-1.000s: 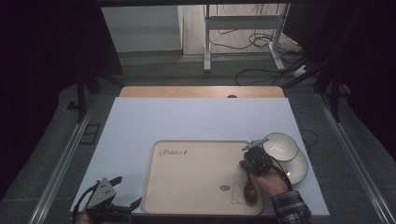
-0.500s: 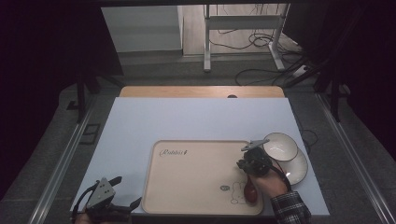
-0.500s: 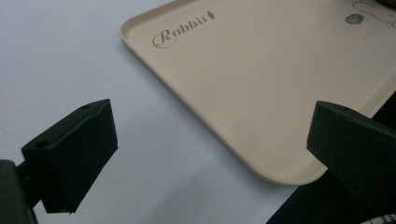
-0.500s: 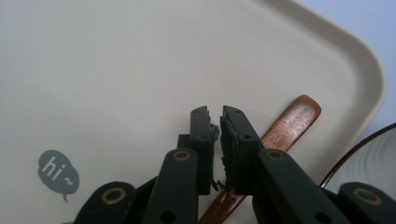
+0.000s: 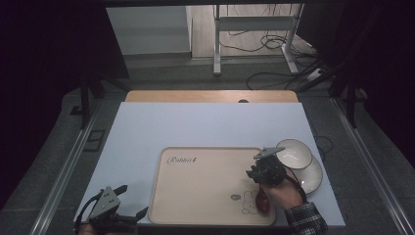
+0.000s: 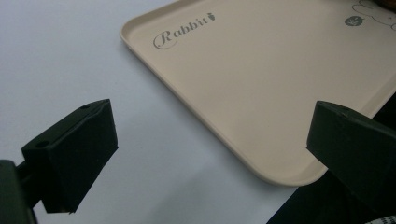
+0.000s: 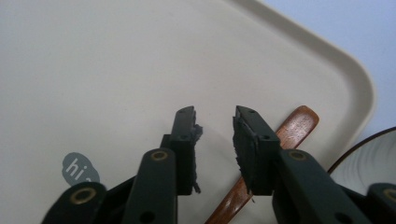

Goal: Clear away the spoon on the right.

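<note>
The wooden spoon [image 7: 285, 140] lies flat on the beige tray [image 7: 116, 60], near its right edge. We judge the placing done, since the right gripper [image 7: 214, 122] has just been opening its jaws, which stand a narrow way apart with nothing between them and the spoon beside them. What seems left are the two white bowls [image 5: 293, 152] on the worktop [image 5: 205, 127], just right of the tray. Our left gripper [image 6: 208, 135] waits wide and empty at the tray's near left corner.
</note>
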`<state>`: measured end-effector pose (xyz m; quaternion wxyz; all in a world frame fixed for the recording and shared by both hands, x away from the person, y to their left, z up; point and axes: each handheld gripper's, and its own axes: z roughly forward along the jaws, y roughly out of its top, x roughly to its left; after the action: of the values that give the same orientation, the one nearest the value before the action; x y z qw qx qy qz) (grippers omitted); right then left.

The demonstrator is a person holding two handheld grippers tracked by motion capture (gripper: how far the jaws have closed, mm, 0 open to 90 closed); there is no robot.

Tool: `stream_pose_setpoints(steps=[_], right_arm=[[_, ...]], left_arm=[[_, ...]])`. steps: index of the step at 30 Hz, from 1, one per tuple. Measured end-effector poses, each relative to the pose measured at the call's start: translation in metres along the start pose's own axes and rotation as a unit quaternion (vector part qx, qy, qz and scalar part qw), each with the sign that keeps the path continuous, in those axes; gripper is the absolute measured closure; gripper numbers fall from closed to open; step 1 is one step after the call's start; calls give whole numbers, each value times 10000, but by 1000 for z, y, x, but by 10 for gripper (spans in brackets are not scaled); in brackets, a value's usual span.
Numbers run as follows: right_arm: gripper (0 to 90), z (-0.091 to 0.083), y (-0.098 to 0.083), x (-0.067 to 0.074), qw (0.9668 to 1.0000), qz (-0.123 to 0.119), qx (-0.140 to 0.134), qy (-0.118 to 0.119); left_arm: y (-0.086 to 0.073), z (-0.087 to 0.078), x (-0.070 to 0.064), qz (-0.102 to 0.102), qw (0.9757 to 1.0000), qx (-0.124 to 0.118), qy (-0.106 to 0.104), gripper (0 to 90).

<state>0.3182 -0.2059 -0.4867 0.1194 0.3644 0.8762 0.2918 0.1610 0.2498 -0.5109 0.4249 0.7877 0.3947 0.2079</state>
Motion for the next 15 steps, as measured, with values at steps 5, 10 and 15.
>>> stream_pose_setpoints(steps=[5, 10, 15], right_arm=[[610, -5, -1, 3, 9999, -58, -81, -23], [549, -10, -3, 6, 9999, -77, -150, -37], [489, -14, -6, 9, 9997, -133, -215, -37]], left_arm=[[0, 0, 0, 6, 10000, -3, 1, 14], [0, 0, -1, 18, 10000, -1, 3, 14], [0, 0, 0, 9, 10000, -8, 1, 14]])
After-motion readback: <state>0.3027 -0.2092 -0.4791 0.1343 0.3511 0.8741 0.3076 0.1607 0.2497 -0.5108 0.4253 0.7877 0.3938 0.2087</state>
